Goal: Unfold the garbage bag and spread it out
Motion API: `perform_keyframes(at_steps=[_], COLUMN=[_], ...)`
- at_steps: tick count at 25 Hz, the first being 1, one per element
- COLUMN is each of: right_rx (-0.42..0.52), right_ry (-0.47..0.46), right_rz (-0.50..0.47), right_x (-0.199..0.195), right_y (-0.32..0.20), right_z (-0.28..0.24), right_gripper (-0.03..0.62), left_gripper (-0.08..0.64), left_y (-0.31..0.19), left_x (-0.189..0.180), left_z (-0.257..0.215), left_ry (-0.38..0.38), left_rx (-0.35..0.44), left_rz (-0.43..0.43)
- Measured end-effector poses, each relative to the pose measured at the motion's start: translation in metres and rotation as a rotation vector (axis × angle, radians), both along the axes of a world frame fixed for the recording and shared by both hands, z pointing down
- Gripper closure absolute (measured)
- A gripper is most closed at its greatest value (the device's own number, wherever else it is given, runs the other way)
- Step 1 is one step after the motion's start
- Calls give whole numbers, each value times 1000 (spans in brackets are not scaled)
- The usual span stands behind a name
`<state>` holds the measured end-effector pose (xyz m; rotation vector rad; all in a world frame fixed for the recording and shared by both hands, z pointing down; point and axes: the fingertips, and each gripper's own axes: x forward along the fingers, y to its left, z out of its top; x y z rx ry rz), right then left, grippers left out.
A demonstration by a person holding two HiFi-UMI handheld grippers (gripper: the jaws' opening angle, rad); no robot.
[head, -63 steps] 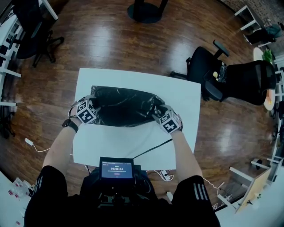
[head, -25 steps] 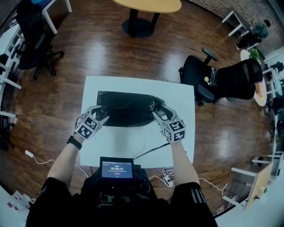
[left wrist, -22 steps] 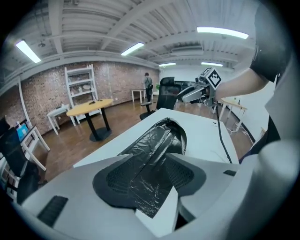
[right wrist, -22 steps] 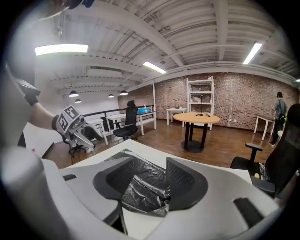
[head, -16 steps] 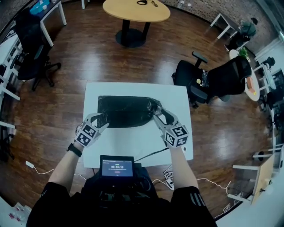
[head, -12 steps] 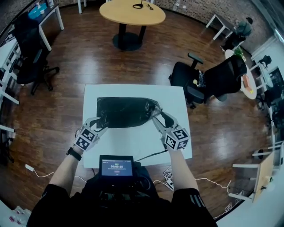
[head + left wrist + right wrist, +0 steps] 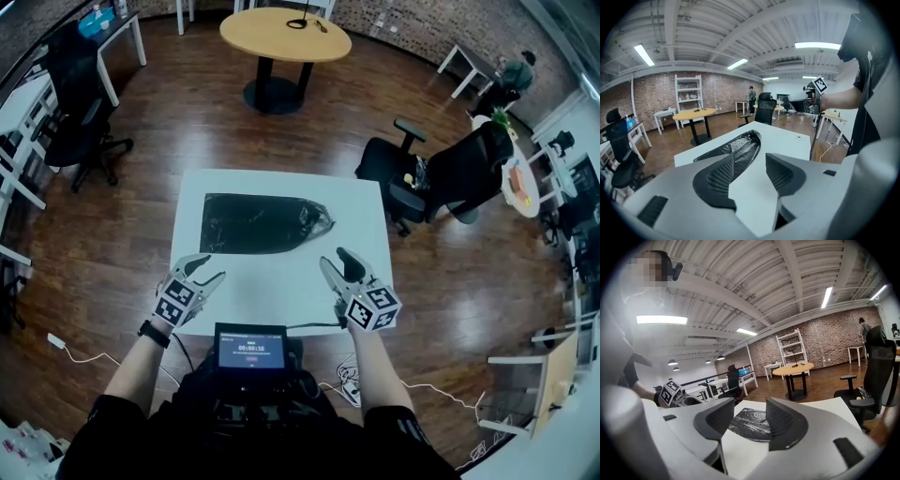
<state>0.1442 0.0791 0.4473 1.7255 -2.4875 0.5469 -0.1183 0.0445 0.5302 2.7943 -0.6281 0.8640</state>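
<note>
A black garbage bag (image 7: 262, 223) lies flat and spread out on the far half of the white table (image 7: 281, 286); it also shows as the bag (image 7: 736, 146) in the left gripper view and the bag (image 7: 750, 423) in the right gripper view. My left gripper (image 7: 208, 269) hovers open over the table's near left edge, apart from the bag. On the near right side my right gripper (image 7: 337, 263) is raised above the table, also open. Nothing sits between either pair of jaws.
A black cable (image 7: 314, 325) runs off the table's near edge. Black office chairs (image 7: 441, 173) stand to the right and another chair (image 7: 75, 103) at the far left. A round wooden table (image 7: 284, 36) stands beyond. A small screen (image 7: 251, 348) sits at my chest.
Both grippers have let go of the bag's near corners and drawn back toward me and upward. The bag stays flat on the table.
</note>
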Motion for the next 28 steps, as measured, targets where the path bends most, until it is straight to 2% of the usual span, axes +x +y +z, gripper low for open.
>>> perform_keyframes(at_steps=[8, 13, 17, 28], right_rx=[11, 14, 31, 32], right_ry=[-26, -35, -35, -30], right_rz=[-57, -73, -83, -61], right_x=[-3, -11, -22, -42], right_y=[82, 116, 131, 150], right_z=[-10, -15, -19, -25], right_gripper=[360, 364, 365, 368], left_gripper=[337, 337, 337, 337], left_y=[88, 122, 138, 154], left_x=[3, -3, -9, -18], left_z=[-18, -27, -31, -36], left_ry=[33, 45, 52, 71], left_rx=[3, 21, 32, 32], left_rz=[-89, -120, -132, -88])
